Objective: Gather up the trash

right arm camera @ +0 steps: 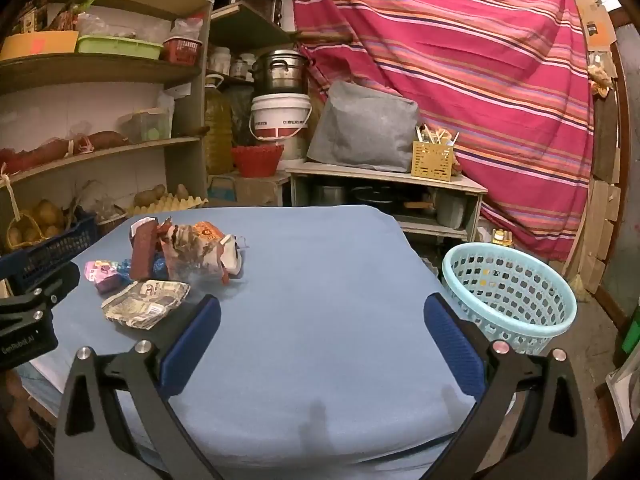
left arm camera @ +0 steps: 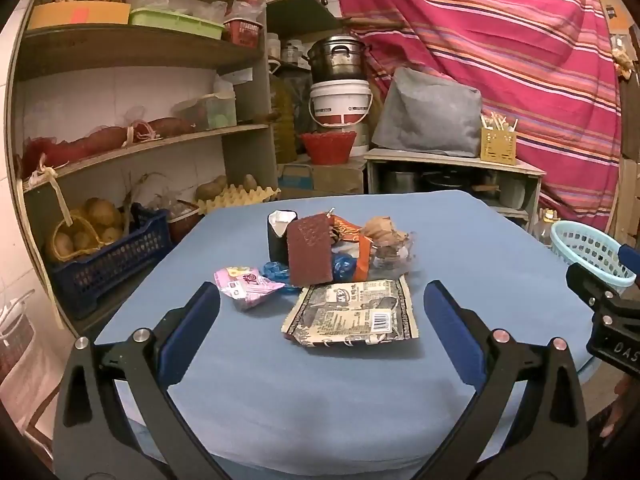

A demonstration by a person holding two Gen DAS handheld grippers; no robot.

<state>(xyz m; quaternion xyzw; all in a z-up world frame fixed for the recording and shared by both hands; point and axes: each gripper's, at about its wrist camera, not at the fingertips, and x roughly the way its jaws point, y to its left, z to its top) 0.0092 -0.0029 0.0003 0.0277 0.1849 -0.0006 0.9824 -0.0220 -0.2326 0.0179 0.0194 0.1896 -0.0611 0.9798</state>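
a pile of trash (left arm camera: 340, 252) sits on the blue table (left arm camera: 320, 392), a flat printed wrapper (left arm camera: 352, 314) nearest the camera with a pink packet (left arm camera: 246, 286) to its left and a brown box (left arm camera: 310, 252) standing behind. the left gripper (left arm camera: 320, 320) hangs over the table, jaws spread wide and empty, the wrapper between them. the right gripper (right arm camera: 320, 332) is likewise spread and empty, the pale blue basket (right arm camera: 508, 300) beside the table's right edge.

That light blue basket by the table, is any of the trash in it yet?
No. The light blue basket looks empty inside, and the wrappers all lie in a pile on the blue table.
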